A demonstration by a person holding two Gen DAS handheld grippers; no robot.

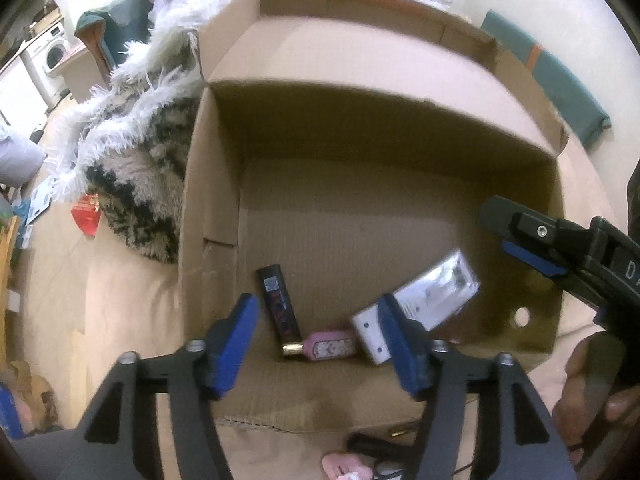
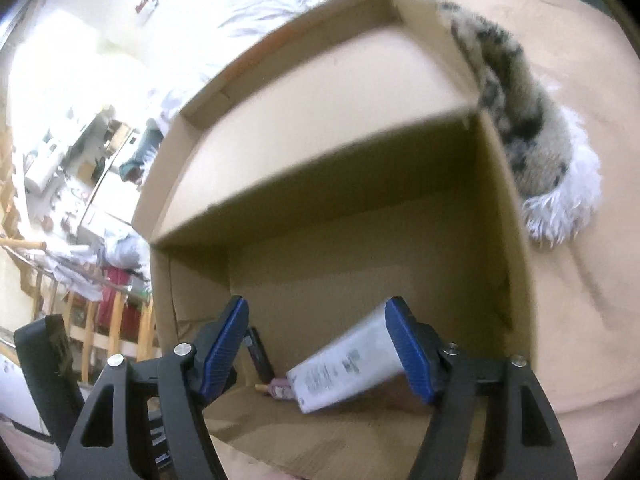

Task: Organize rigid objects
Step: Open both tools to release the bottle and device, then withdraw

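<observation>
I am looking down into a large open cardboard box [image 1: 212, 184] of plain brown corrugated board, its flaps folded outward, standing on a smooth beige bedcover [image 1: 120, 320]. My left gripper [image 1: 318, 344] hangs over the near edge of the box with its ribbed blue pads [image 1: 236, 344] well apart and nothing between them. My right gripper [image 2: 320, 354] hovers over the same box from the right side, its jaws also spread wide and gripping nothing; in the left wrist view it shows as a black frame with a blue pad, held by a hand [image 1: 592, 392] at the right edge.

Three rigid things lie together on the box floor at its near side. A slim black rectangular case [image 1: 278, 306] with a gold end lies on the left. A small pink bottle [image 1: 330, 346], rounded and glossy, lies on its side touching that gold end. A flat white rectangular pack [image 1: 432, 296] with printed labelling and a shiny wrapper lies tilted on the right, one corner just beside the pink bottle.

Outside the box, against its left wall, is a shaggy cream and black throw [image 1: 136, 160] with long white fringe. Beside it lies a small red packet [image 1: 86, 216].
</observation>
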